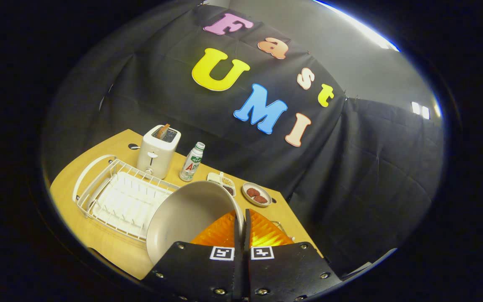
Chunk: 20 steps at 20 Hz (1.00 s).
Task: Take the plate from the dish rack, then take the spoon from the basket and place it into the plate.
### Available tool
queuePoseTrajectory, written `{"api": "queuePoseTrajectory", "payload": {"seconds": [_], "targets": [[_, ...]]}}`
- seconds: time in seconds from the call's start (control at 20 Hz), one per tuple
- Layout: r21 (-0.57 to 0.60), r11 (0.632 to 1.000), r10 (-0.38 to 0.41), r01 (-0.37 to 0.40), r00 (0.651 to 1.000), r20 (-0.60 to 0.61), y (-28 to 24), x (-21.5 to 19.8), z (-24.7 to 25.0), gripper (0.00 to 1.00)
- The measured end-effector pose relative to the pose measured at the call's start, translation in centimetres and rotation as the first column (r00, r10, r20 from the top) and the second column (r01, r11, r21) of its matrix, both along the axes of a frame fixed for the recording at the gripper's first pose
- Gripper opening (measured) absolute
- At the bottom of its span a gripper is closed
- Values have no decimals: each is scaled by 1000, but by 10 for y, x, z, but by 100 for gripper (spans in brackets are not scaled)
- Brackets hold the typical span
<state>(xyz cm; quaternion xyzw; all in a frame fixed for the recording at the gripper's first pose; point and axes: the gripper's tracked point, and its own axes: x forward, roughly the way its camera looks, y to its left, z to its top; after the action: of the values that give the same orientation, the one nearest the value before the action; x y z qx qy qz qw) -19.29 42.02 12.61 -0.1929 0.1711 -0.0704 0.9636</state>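
Note:
My gripper (pixel 241 220) is shut on the rim of a pale round plate (pixel 183 220), which hangs tilted, lifted above the wooden table (pixel 99 245). The plate's hollow side faces me and its edge runs between the two fingers. Behind and beside the plate lies the white wire dish rack (pixel 115 195), with nothing standing in it. Part of a wire basket (pixel 282 227) peeks out just beyond the fingers, mostly hidden by them. I cannot make out the spoon.
A white toaster (pixel 157 151) with a slice in it stands at the back of the table. Next to it are a small bottle (pixel 192 162), a little divided tray (pixel 224 183) and a small dish (pixel 257 194) of red food.

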Motion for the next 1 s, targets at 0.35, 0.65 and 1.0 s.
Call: {"api": "queuePoseTrajectory", "payload": {"seconds": [0.35,0.65,1.0], "targets": [[254,966,74,-42,990,-119,7,-48,-67,0],[416,908,51,54,970,-239,-6,-69,-129,0],[500,852,26,156,941,-339,-5,-65,-194,0]]}}
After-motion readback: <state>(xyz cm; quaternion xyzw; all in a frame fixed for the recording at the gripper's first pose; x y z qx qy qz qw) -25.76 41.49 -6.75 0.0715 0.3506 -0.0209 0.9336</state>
